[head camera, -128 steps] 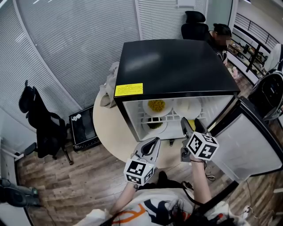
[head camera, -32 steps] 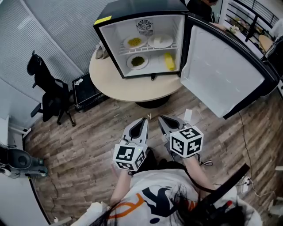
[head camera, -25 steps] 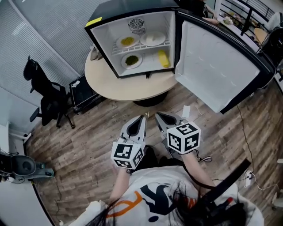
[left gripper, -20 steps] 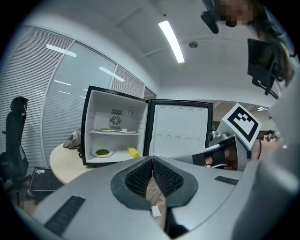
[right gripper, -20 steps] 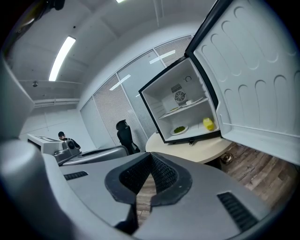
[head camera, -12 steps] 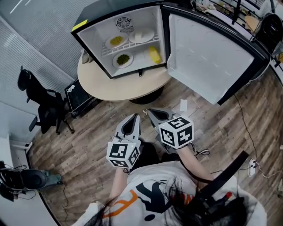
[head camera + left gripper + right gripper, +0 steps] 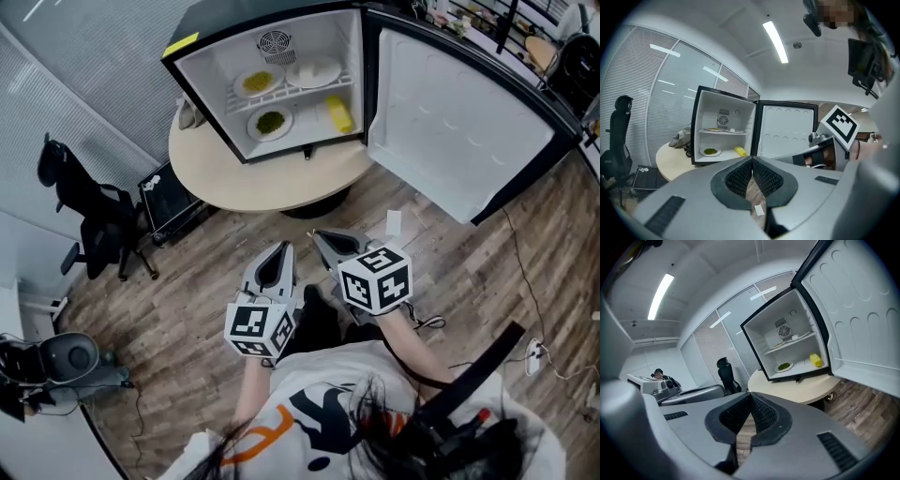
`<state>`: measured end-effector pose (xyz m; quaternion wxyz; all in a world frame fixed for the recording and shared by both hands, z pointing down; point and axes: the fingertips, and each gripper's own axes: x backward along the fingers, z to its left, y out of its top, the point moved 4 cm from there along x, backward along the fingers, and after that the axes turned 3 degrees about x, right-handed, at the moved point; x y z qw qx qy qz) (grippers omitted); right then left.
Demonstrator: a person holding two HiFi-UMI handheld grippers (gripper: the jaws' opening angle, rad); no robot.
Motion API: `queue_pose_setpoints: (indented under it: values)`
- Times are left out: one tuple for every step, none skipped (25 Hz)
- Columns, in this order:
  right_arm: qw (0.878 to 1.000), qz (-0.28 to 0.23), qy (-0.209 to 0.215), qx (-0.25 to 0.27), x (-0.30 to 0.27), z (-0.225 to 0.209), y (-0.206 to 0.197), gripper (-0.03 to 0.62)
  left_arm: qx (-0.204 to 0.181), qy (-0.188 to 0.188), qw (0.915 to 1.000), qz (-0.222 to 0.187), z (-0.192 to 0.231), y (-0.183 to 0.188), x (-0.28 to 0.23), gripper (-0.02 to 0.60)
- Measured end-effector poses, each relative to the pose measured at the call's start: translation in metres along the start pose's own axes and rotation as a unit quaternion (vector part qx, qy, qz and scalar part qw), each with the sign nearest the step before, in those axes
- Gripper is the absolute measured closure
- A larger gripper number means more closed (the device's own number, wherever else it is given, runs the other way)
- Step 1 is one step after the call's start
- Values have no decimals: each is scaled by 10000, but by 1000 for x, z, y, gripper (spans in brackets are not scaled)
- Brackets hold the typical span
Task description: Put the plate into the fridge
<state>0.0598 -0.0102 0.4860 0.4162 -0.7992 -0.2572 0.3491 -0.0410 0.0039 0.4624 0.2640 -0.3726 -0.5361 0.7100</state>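
Head view: the person has backed away from the fridge [image 7: 281, 84] at twelve o'clock, with the plate [image 7: 314, 72] inside. The left hand-held gripper [image 7: 283, 247] and right hand-held gripper [image 7: 319, 235] are closed and empty, so placing looks done.

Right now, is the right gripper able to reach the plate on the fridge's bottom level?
Probably not yet. The right gripper is shut and hangs over the floor, well short of the table and the plate. The fridge door stands wide open, so the way looks free after stepping closer.
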Motion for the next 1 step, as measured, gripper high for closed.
queue_pose_setpoints:
  values:
    - [10000, 10, 6, 3, -2, 1, 0, 577, 12, 16, 10000, -3, 3, 0, 1, 568]
